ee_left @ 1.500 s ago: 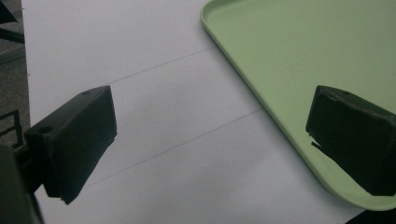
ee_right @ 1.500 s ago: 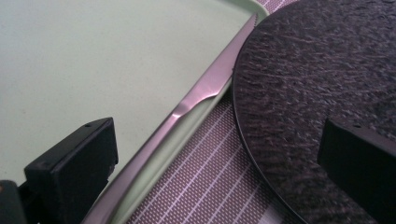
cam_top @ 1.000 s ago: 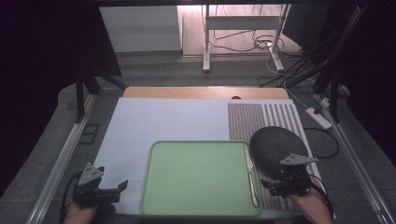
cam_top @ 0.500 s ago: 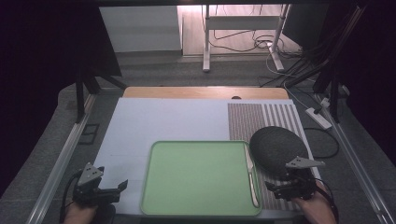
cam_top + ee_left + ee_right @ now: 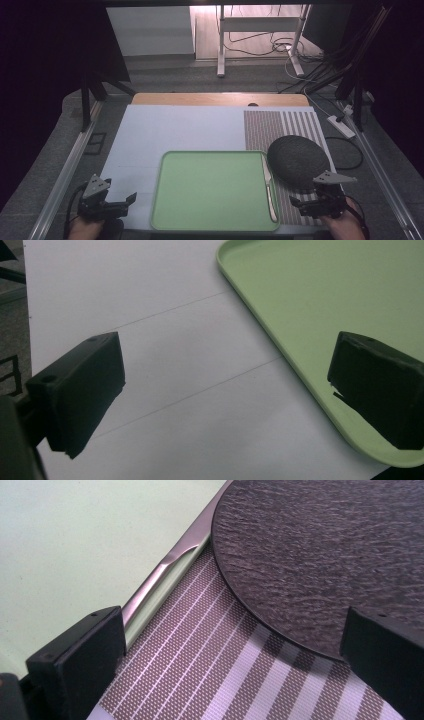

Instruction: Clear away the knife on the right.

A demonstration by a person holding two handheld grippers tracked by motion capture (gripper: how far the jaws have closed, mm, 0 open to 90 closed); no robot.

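The right gripper (image 5: 320, 202), jaws apart and empty, hovers near the dark round slate plate (image 5: 298, 161) and silver metal knife (image 5: 268, 187), poised to pick; the left gripper (image 5: 107, 205) waits released beside the green plastic tray (image 5: 212, 190).

A: Count, pls. Trays?
B: 1 green tray (image 5: 210, 192). Nothing else of that kind.
A: Plates?
B: 1 dark round plate (image 5: 298, 161), right of tray.
A: Cutlery?
B: 1 knife (image 5: 269, 186), metal, at tray's right edge.
A: Mats?
B: 1 striped placemat (image 5: 280, 127), plus 1 white sheet (image 5: 175, 132) under the lot.
A: Grippers?
B: 2: left gripper (image 5: 131, 199), right gripper (image 5: 295, 202).
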